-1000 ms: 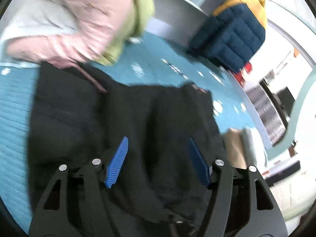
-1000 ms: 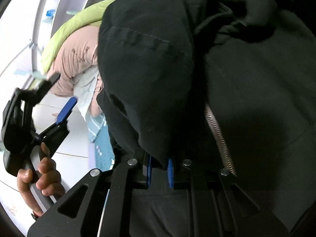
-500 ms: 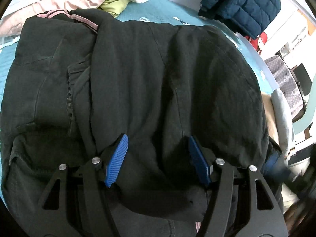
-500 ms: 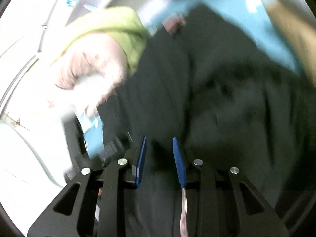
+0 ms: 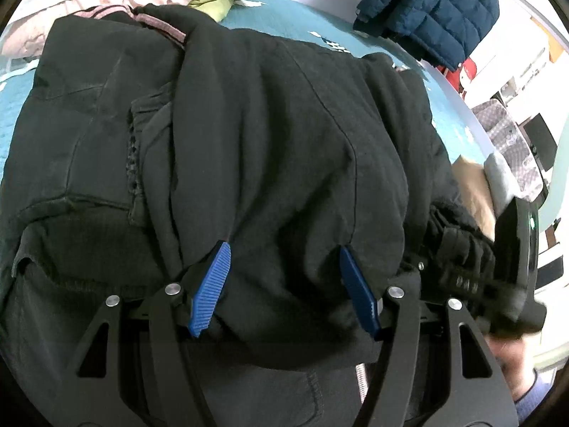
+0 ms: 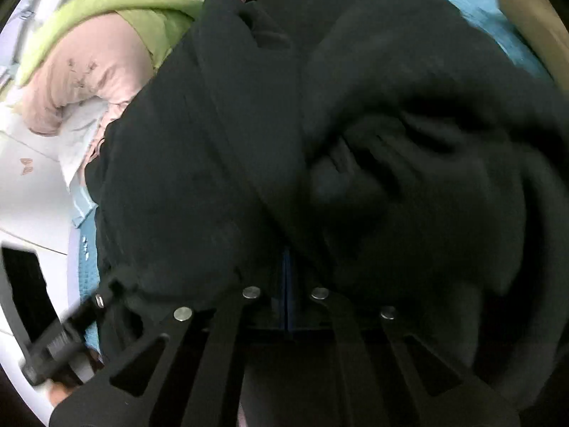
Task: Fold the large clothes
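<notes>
A large black zip-up jacket [image 5: 266, 135] lies folded over itself on a teal bedspread [image 5: 295, 28]. My left gripper [image 5: 284, 288] is open, its blue pads spread wide, with a thick fold of the jacket lying between them. In the right wrist view the jacket [image 6: 320, 142] fills the frame. My right gripper [image 6: 286, 284] is shut, its blue pads pressed together with black fabric bunched over them. The right gripper also shows in the left wrist view [image 5: 498, 270] at the jacket's right edge.
A pile of pink and green garments [image 6: 106, 42] lies at the far end of the bed. A navy puffer jacket [image 5: 434, 10] sits at the back right. Folded beige and grey clothes [image 5: 480, 185] lie by the bed's right edge.
My right gripper has closed from slightly open to shut and dropped onto the jacket. My left gripper stays open and has moved a little closer over the fold.
</notes>
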Demonstrator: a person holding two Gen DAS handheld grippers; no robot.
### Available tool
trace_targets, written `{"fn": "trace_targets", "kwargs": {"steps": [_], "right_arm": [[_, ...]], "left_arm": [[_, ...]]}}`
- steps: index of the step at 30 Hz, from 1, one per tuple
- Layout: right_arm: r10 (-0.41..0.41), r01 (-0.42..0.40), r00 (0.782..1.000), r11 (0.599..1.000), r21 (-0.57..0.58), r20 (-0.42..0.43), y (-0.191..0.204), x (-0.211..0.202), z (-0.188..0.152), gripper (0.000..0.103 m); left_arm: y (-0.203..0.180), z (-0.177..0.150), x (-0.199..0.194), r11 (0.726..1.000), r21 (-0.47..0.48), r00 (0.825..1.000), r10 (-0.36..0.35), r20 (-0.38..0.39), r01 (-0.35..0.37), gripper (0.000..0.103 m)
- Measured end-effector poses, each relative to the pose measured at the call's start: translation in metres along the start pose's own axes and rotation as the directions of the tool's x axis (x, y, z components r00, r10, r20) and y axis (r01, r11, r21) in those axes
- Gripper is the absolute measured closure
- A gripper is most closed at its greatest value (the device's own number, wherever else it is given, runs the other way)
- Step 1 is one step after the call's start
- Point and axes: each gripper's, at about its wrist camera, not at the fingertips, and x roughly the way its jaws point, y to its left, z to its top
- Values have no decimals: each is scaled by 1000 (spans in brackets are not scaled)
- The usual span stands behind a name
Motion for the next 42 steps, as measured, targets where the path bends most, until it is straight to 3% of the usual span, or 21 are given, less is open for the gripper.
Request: {"fn": "trace_targets", "kwargs": {"steps": [5,7,11,13,15,16,17,18,21,23,25,28,30,32,34,36,38,39,40,42], "right_arm": [[4,-4,1000,999,40,5,-1,9,-8,103],[14,-14,1000,999,41,5,0,10,-6,103],[23,-24,1000,998,50,7,1,9,-9,103],[34,-34,999,997,64,1,1,7,-5,103],[77,-75,997,992,100,-17,-17,-24,0,103],[100,-96,995,988,119,-28,-17,-29,4,103],[122,-115,992,984,135,-43,-16,-37,11,96],[138,-133,990,981,141,-29,-14,-47,18,96],[159,-166,985,979,118,65,2,-81,56,86],[159,-173,982,975,141,102,10,-90,90,51],[140,-158,983,975,159,116,18,-87,125,46],[116,-136,985,978,159,126,34,-70,175,46],[108,-122,990,978,171,87,41,-52,198,46],[47,-56,998,980,190,50,47,-33,217,46],[29,-37,999,975,220,37,41,-22,225,47],[-30,35,999,971,236,-24,43,-3,232,46],[-10,22,999,962,273,-46,38,11,235,46],[41,-22,998,957,291,-58,32,21,235,50],[78,-58,996,950,308,-53,26,26,234,81],[109,-99,994,943,318,-14,14,25,228,83]], "left_arm": [[-4,3,-10,1000,-7,1000,18,-1,-18,39],[-13,8,-25,1000,-18,999,9,43,-8,39],[-34,14,-39,995,-25,989,-94,115,97,39],[-41,11,-21,993,-28,991,-113,68,116,38],[-36,0,13,999,-28,999,-35,-21,34,39],[-34,-3,18,999,-15,1000,-30,-6,30,39],[-33,-8,20,1000,8,1000,-26,16,26,40],[-33,-10,20,999,23,999,-23,25,23,40],[-32,-12,19,1000,16,999,-25,43,25,40],[-35,-19,16,999,46,998,-8,67,5,40],[-38,-26,15,996,83,996,18,90,-26,40],[-39,-27,16,995,92,995,28,96,-37,40],[-39,-27,17,996,90,995,18,100,-27,40],[-40,-29,17,995,93,994,13,106,-23,40],[-42,-28,19,995,98,994,12,111,-23,40],[-43,-28,20,995,98,993,8,115,-19,40],[-37,-31,17,995,98,993,1,118,-13,40],[-36,-31,16,995,99,993,-3,120,-9,40],[-36,-32,15,995,102,992,-6,123,-6,40],[-36,-31,13,994,106,992,-14,129,1,40]]}}
